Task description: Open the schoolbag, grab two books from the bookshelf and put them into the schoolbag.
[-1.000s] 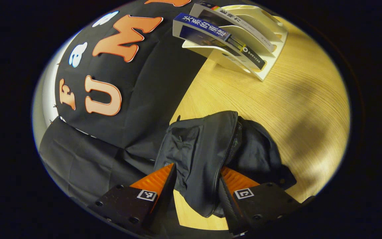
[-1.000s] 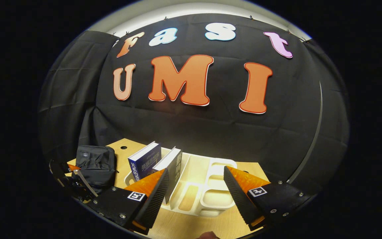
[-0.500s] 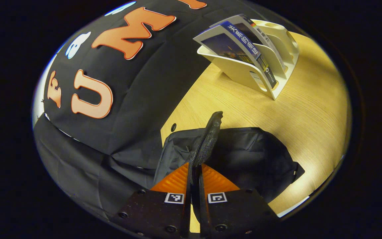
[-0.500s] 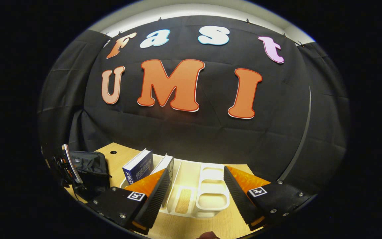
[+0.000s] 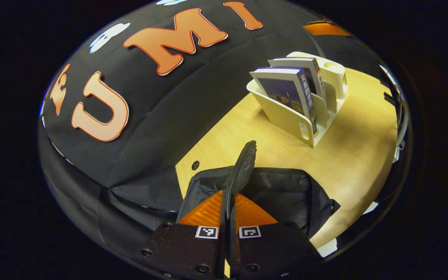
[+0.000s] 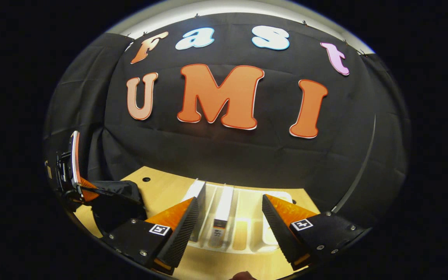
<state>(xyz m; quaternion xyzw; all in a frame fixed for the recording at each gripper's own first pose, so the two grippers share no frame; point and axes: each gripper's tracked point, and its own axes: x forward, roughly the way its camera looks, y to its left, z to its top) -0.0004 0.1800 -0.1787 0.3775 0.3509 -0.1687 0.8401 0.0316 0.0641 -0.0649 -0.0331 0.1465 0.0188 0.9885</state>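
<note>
The black schoolbag [image 5: 282,194] lies on the wooden table close to me in the left gripper view. My left gripper [image 5: 230,202] is shut on its zippered flap edge [image 5: 244,165], which stands up between the fingers. Farther right stands the white bookshelf [image 5: 286,116] with a blue book [image 5: 286,91] and a grey book [image 5: 300,64] upright in it. In the right gripper view my right gripper [image 6: 230,217] is open just above the bookshelf [image 6: 255,237], and the two books [image 6: 222,212] appear edge-on between its fingers. The schoolbag [image 6: 117,202] and the left gripper [image 6: 80,186] are at far left.
The wooden table [image 5: 356,147] has bare room between bag and shelf, with a small cable hole [image 5: 195,165] near the wall. Black cloth walls close off the back and left. The table's near edge runs at lower right in the left gripper view.
My left gripper has gone from open around the bag's flap to shut on it and has lifted the edge. My right gripper has swung to face the books edge-on, still open.
</note>
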